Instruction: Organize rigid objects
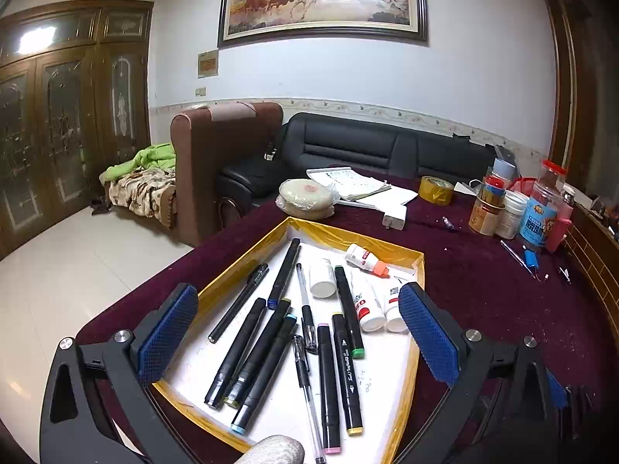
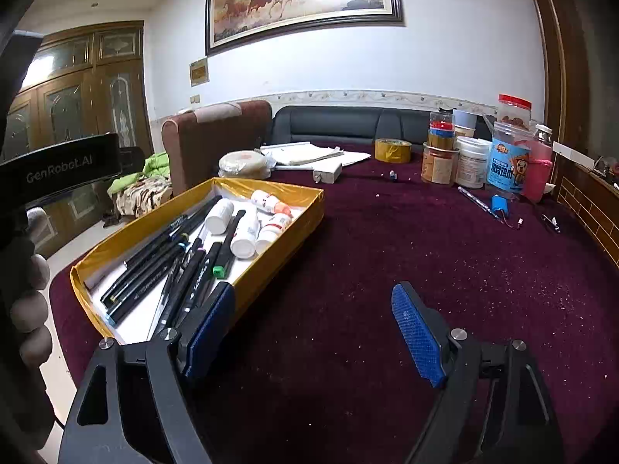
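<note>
Left claw (image 1: 298, 328) open, over tray (image 1: 247, 266)

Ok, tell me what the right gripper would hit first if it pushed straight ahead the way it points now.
Most likely just the maroon tablecloth. The right gripper is open and empty, angled down at bare cloth; the yellow tray sits to its left. Depth is hard to judge.

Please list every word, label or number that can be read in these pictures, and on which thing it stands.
"GenRobot.AI": on the black body of the left gripper.
Blue label of the clear jar: large Chinese characters, too blurred to read.
Print on the markers and small white bottles: too small to read.
</note>
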`<state>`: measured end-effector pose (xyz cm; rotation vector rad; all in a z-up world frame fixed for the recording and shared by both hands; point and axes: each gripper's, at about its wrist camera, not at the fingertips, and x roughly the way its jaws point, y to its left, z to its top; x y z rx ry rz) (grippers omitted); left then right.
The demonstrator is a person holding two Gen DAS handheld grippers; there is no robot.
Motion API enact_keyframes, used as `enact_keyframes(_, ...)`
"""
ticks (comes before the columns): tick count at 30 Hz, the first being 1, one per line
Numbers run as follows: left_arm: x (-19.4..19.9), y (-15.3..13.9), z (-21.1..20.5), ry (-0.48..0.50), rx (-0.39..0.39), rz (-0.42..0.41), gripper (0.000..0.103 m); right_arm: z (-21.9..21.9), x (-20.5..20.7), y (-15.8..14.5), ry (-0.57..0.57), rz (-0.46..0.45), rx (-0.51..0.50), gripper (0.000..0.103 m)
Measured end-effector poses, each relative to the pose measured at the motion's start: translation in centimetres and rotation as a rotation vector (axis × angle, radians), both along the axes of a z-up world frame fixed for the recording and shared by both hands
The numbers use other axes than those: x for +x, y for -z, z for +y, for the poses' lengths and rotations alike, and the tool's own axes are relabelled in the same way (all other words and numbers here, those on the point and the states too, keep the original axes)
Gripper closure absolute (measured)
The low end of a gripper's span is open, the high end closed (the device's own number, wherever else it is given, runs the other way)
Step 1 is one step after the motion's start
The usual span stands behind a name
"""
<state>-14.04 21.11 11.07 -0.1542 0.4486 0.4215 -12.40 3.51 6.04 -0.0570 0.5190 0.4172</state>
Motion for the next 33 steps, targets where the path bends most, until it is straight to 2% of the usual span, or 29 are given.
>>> enact_keyframes(5, 0.1, 0.8, -0.4, -0.014, 0.052, 0.029, 0.0, 0.2, 0.2, 0.3, 0.004, 0.018, -0.005, 0.024)
enact_keyframes(19, 0.8, 2.9, 0.7, 0.013, -0.014, 0.099, 0.0, 2.1, 0.1, 0.8, -0.016, 0.046, -0.062, 0.024)
enact_keyframes(33, 1.4, 3.9, 0.9, 0.025, -0.047, 0.141, 0.0, 2.2, 0.4, 1.0, -0.014, 0.079, -0.068, 0.024)
